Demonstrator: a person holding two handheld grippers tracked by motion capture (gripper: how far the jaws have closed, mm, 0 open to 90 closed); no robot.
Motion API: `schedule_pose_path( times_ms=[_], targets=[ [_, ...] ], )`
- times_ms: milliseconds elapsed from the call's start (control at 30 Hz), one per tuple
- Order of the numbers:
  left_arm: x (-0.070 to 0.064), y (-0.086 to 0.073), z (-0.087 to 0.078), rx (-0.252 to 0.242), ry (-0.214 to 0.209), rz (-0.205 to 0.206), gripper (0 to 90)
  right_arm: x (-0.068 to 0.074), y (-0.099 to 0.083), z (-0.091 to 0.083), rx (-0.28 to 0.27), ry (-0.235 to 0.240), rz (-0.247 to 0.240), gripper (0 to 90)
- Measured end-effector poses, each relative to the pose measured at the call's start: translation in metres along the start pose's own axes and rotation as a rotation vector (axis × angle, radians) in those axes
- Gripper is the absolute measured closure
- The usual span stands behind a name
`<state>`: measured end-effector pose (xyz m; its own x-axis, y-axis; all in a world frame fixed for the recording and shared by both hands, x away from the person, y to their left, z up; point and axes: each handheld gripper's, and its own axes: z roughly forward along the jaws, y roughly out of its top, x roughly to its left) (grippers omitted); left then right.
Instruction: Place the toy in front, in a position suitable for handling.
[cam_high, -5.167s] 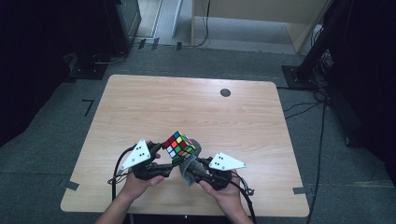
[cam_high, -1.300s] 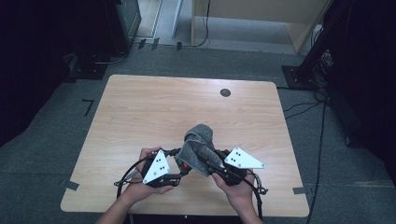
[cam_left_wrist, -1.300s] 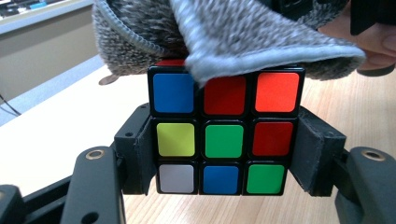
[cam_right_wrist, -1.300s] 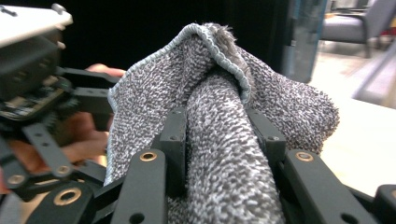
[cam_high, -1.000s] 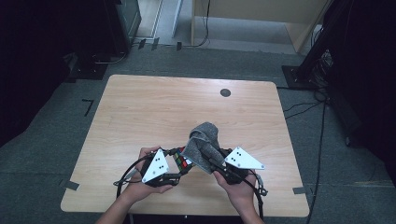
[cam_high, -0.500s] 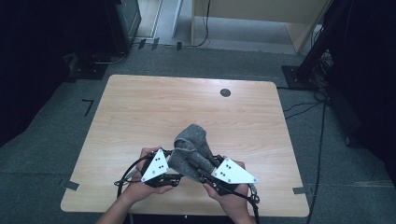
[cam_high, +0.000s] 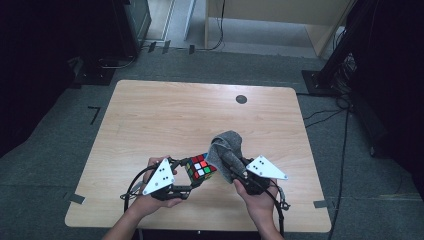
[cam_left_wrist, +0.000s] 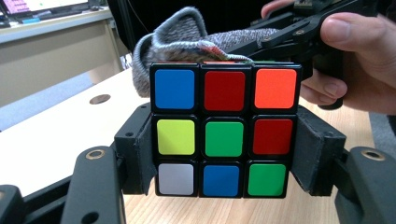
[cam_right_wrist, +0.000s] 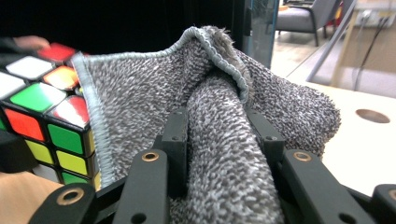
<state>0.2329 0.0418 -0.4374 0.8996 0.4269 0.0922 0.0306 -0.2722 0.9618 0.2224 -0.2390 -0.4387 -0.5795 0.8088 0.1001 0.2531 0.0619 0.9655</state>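
A colourful puzzle cube is clamped between the two jaws of my left gripper, held a little above the table's near edge. My right gripper is shut on a grey cloth, bunched between its jaws. The cloth presses against the cube's right side. In the left gripper view the cloth lies over the cube's top, with the other hand behind it.
The wooden table stretches away beyond the grippers, with a small dark round hole near its far edge. Cables trail from both grippers toward the near edge. Dark stands and floor surround the table.
Five seconds ago the cube sat uncovered between the grippers. Within the last second the right gripper drew the cloth off the cube toward the right, so the cube's top faces show again.
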Motion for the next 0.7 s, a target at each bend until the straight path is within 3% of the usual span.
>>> schedule_pose_path(
  times_ms=[100, 167, 300, 367, 700],
  targets=[
    [0.002, -0.002, -0.001, -0.003, -0.003, -0.014, 34.5, -0.004, 0.002, -0.003, -0.062, 0.081, 0.098, 65.9],
    [0.002, -0.001, -0.001, -0.01, -0.007, -0.015, 34.4, -0.001, 0.003, -0.003, -0.087, 0.131, 0.116, 65.8],
    [0.001, 0.0, -0.002, -0.011, -0.006, -0.011, 34.4, 0.009, -0.001, 0.004, -0.061, 0.167, 0.095, 65.9],
    [0.002, 0.0, -0.002, -0.014, -0.005, -0.013, 34.4, 0.009, -0.003, 0.006, -0.05, 0.174, 0.114, 65.9],
    [0.005, 0.002, -0.006, -0.052, -0.013, -0.055, 34.4, 0.014, -0.013, 0.017, 0.035, 0.205, 0.106, 65.4]
  ],
)
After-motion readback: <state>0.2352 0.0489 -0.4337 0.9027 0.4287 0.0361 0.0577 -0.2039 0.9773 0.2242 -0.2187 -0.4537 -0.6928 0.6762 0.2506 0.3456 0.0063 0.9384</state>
